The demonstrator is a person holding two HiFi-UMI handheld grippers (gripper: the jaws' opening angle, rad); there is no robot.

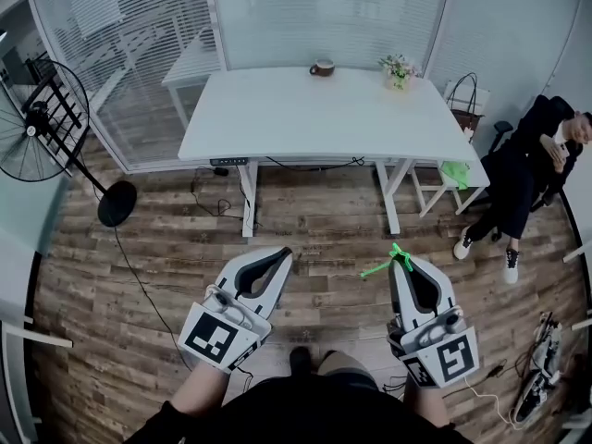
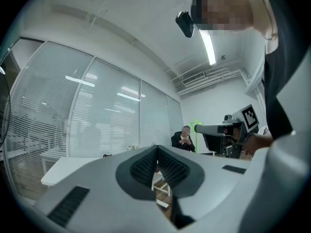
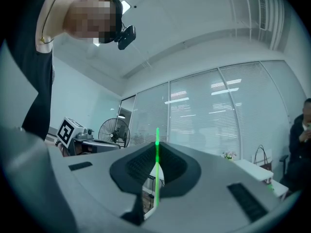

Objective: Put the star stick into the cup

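A thin green star stick point(image 1: 381, 266) juts out to the left from the tips of my right gripper point(image 1: 400, 261), which is shut on it. In the right gripper view the stick point(image 3: 157, 174) runs upright between the closed jaws of that gripper point(image 3: 157, 143). My left gripper point(image 1: 283, 252) is shut with nothing in it; its jaws meet in the left gripper view point(image 2: 158, 148). Both grippers hang over the wooden floor, well short of the white table point(image 1: 277, 118). A small brown cup point(image 1: 322, 67) stands at the table's far edge.
A small flower pot point(image 1: 399, 70) sits on the table's far right. A standing fan point(image 1: 42, 123) is at the left. A person in black point(image 1: 527, 169) sits at the right beside a stool point(image 1: 453, 178). Cables point(image 1: 541, 368) lie on the floor at the right.
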